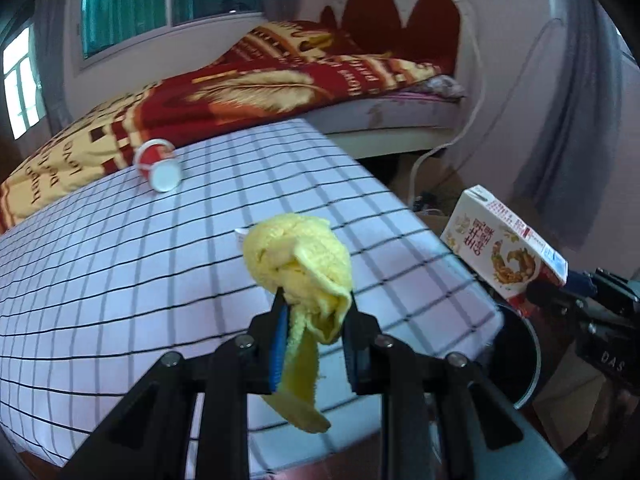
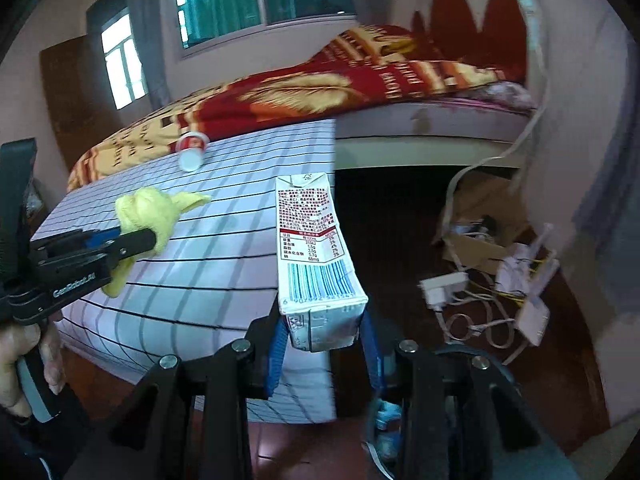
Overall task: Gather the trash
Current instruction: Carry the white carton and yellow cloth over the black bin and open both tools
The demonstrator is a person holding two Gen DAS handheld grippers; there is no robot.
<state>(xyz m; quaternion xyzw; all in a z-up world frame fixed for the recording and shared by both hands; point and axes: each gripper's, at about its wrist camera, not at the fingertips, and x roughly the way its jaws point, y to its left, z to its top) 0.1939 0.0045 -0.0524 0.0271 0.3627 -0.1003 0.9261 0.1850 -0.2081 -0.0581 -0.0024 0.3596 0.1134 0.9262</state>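
Left gripper (image 1: pixel 316 300) clamped down on a crumpled yellow cloth (image 1: pixel 298 256), fingers pinched close with the wad bulging out front and a loose tail dangling under the blue pads (image 1: pixel 280 340). Held up off the table with the checked cover (image 1: pixel 140 280), not touching it as far as either view shows.

Right gripper (image 2: pixel 324 320) squeezing a milk carton (image 2: pixel 312 240) by its bottom end, jaws set about as wide as the carton itself, barcode side up and the carton poking forward past the table's right edge. Same carton visible from the left wrist view, tilted, right above a dark round bin (image 1: pixel 520 352) sitting low by the table corner. Looks like the drop-off spot, though that's a guess.

So progress-wise: two pieces already picked up and in the air, neither one binned yet. Still left on the table: a red paper cup (image 1: pixel 158 164) tipped on its side at the far edge near the bed (image 1: pixel 400 112), well away from both grippers. Also a little white scrap peeking out behind the cloth, too hidden to call. Roughly halfway, probably: dump these two, then go back for the cup.
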